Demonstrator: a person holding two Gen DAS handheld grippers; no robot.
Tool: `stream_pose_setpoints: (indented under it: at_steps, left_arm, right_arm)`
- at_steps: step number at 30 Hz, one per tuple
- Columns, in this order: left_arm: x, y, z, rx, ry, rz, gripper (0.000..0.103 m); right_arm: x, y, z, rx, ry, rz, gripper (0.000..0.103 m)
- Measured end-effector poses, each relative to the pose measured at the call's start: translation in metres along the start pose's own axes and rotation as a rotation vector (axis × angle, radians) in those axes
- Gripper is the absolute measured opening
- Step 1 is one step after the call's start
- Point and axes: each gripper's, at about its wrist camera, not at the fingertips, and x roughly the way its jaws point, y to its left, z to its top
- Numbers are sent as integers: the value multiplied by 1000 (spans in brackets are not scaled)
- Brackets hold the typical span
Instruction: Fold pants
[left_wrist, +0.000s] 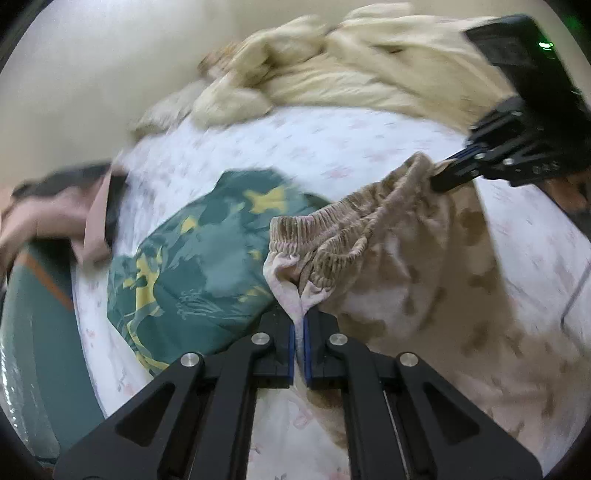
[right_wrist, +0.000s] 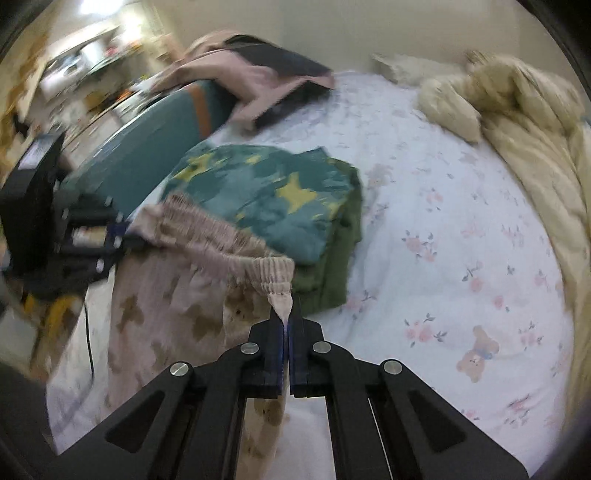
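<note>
My left gripper (left_wrist: 299, 325) and right gripper (right_wrist: 287, 325) each have jaws clamped on one end of the pants' (left_wrist: 424, 266) waistband (right_wrist: 229, 251), holding them above the bed (right_wrist: 443, 206), beside a folded green blanket (right_wrist: 280, 199).

So the bed (right_wrist: 461, 206) has a white floral sheet, with a folded teal-and-yellow blanket (right_wrist: 280, 206) lying on it, a rumpled cream comforter (right_wrist: 524, 140) along the far edge, and a pink garment (right_wrist: 251, 85) near the corner.
</note>
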Motion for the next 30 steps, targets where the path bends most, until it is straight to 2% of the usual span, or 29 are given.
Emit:
stream_pose_setpoints:
  at_steps: [4,9,11,13,16,19,21,23,24,25,26,27,29,30]
  left_arm:
    - [-32,-28,-26,102,-30,-28,2]
    - [-87,-94,-72,174,-70,-16,2]
    - [-105,-123,-94,244,-99,21,2]
    - [-121,-151,-118,293,-112,26,2]
    - [-137,-188,-155,350,-102,-18,3]
    - [-129,-230,-198,516,-32,-1,5]
    - [-114,-249,-222,550,90,-61,6]
    - [-104,-258,-238,572,210,-110,7]
    - [-102,-257,-244,558,260,-123,8]
    - [-102,-251,-246,501,323,-165,14]
    - [-104,-243,-245,440,364,-214,26]
    - [-110,-233,-241,363,376,-260,29]
    - [-122,-211,-227,228,340,-284,39]
    - [-125,-202,-219,172,321,-279,39]
  right_arm:
    - [-32,28,-42,-52,12,35,0]
    - [-73,73,-101,-81,-13,6,0]
    - [-89,95,-134,-71,-22,-8,0]
    - [-98,116,-164,-75,-12,-22,0]
    - [-104,143,-205,-94,34,-29,0]
    - [-91,166,-250,-120,135,-14,0]
    - [-69,181,-280,-150,258,10,1]
    - [-56,191,-296,-194,363,2,7]
    - [-54,194,-302,-199,402,7,8]
    - [-55,194,-307,-171,439,53,11]
    - [-60,193,-308,-157,444,80,12]
    - [-65,193,-307,-152,437,96,12]
    - [-81,190,-297,-128,394,127,15]
    - [-87,188,-294,-121,367,130,16]
